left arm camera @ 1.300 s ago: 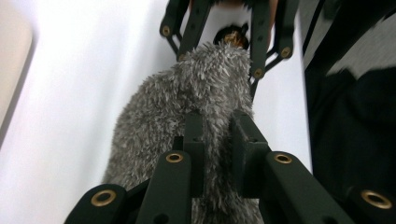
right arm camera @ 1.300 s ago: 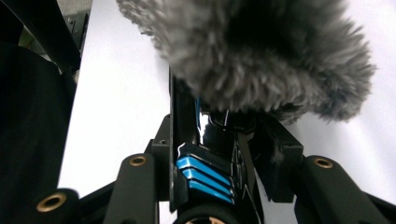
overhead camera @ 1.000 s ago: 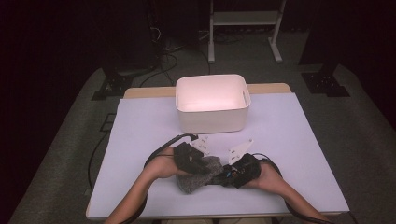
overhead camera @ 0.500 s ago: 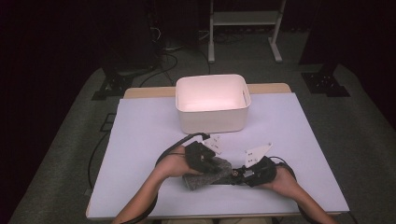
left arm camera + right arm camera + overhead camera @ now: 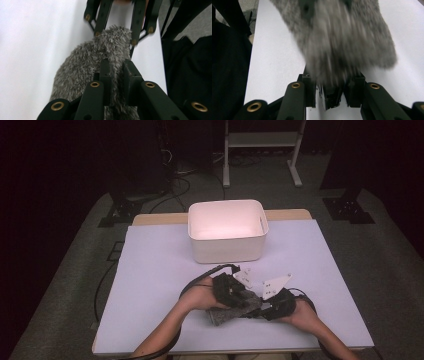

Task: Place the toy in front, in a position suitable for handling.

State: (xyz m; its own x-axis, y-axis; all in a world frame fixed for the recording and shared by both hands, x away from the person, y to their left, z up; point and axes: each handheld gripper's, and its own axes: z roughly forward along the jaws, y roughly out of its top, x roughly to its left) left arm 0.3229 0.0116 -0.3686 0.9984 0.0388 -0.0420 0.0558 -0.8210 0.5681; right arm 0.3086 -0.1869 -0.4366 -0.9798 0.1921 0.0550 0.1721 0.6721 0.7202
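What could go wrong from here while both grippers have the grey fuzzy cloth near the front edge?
The left gripper pinches just a narrow fold of the grey fuzzy cloth, so it might slip out if pulled. The right gripper has just been closing on the other end; pulling apart could stretch or snag the pile. The cloth lies near the table's front edge, well short of the white bin, so a dropped end could slide off.

left gripper [image 5: 239, 296]: jaws clamped, low | right gripper [image 5: 265, 307]: jaws pinched, facing left gripper
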